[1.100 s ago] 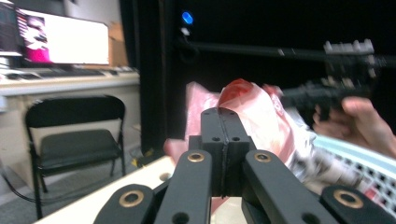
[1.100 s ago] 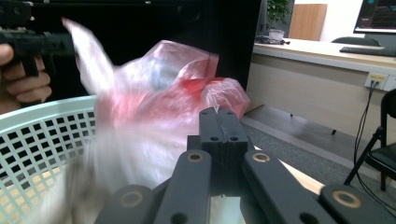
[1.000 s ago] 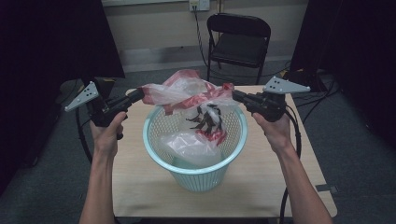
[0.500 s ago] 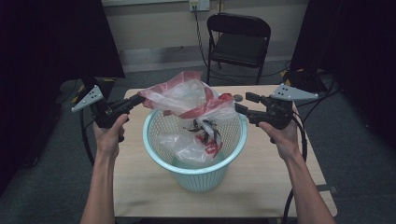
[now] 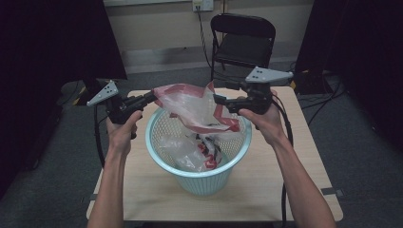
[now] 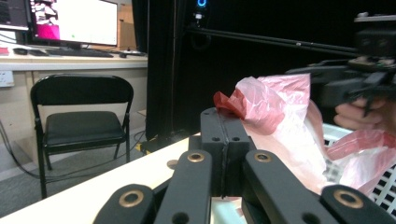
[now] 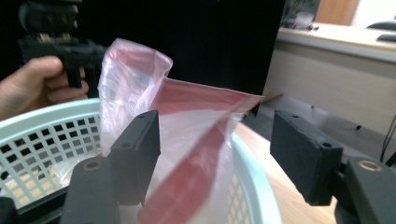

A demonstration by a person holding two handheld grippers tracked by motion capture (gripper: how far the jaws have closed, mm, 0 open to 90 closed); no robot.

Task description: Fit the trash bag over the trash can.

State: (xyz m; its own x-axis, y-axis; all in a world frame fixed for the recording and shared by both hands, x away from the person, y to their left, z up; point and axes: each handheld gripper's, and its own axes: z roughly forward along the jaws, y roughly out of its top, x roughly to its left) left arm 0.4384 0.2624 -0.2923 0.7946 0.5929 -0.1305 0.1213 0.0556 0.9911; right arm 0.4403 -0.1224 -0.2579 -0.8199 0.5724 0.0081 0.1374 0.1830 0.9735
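Over the basket [image 5: 202, 178]: fitting the bag [image 5: 199, 111].
Left tool [image 5: 153, 96] is clamped on the bag's edge; right tool [image 5: 217, 99], jaws just opening, has let go and next needs a fresh hold on the rim.

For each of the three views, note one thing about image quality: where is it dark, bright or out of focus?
High view: surroundings nearly black, the table evenly lit. Left gripper view: a monitor glares white; the close jaws look soft. Right gripper view: the plastic bag is blurred near the lens, and the background is dark at left.
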